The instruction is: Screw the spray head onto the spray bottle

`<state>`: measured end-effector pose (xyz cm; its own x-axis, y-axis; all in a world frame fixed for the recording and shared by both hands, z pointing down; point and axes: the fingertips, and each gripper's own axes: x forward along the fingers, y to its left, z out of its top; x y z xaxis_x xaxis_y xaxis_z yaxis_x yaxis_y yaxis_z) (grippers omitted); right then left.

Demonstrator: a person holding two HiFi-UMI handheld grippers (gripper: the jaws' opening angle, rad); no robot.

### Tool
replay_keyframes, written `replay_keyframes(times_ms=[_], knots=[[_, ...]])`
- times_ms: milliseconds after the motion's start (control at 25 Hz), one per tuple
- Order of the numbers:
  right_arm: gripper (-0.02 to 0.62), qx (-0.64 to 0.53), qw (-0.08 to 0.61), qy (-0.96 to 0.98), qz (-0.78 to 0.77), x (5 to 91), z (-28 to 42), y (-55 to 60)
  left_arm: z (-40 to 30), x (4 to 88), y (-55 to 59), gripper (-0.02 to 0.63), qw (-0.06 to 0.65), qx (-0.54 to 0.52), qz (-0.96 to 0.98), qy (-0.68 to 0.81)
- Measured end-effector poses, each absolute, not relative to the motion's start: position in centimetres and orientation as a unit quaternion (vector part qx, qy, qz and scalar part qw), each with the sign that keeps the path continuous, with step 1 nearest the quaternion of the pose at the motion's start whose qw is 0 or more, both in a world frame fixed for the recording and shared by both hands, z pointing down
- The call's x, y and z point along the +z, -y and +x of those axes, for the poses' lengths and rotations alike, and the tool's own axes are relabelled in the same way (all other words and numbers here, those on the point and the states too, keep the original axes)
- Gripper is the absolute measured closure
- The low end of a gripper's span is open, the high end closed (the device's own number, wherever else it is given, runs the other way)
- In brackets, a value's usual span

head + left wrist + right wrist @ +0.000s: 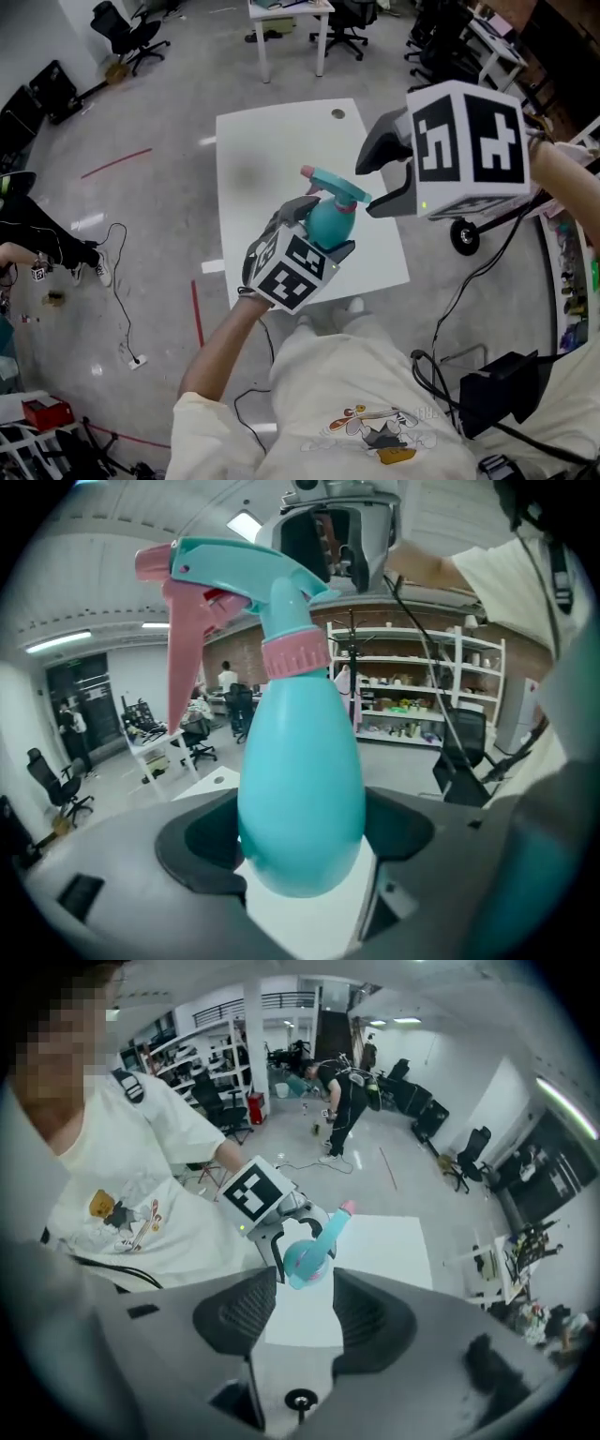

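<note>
Right tool (305,1302), jaws apart and empty, faces the spray head (216,574) seated on the spray bottle (300,789), whose belly the left tool (302,846) clamps; we judge it light, smooth and slip-prone, best gripped at the pink collar (295,656).

Head view overhead, gripper views face each other, sharing spray bottle (330,223)

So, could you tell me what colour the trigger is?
The trigger is pink; the left gripper view shows it best.
</note>
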<state>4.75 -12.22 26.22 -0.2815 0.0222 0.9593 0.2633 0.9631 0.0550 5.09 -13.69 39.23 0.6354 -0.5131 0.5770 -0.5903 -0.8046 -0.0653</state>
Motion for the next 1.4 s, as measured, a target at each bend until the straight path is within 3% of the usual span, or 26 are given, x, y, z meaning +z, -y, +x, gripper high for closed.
replay_keyframes(times_ms=[400,1120,1400], knots=[[0.417,0.050,0.613,0.788,0.010,29.2,1.8,13.4,2.6,39.3,15.1,0.210,0.068,0.285,0.860,0.417],[0.460,0.109,0.630,0.766,0.062,31.6,1.3,14.2,1.4,39.9,15.9,0.210,0.013,0.338,0.811,0.478],[0.465,0.044,0.612,0.789,-0.031,30.7,0.4,12.4,2.4,39.3,14.0,0.210,0.066,0.280,0.873,0.394]])
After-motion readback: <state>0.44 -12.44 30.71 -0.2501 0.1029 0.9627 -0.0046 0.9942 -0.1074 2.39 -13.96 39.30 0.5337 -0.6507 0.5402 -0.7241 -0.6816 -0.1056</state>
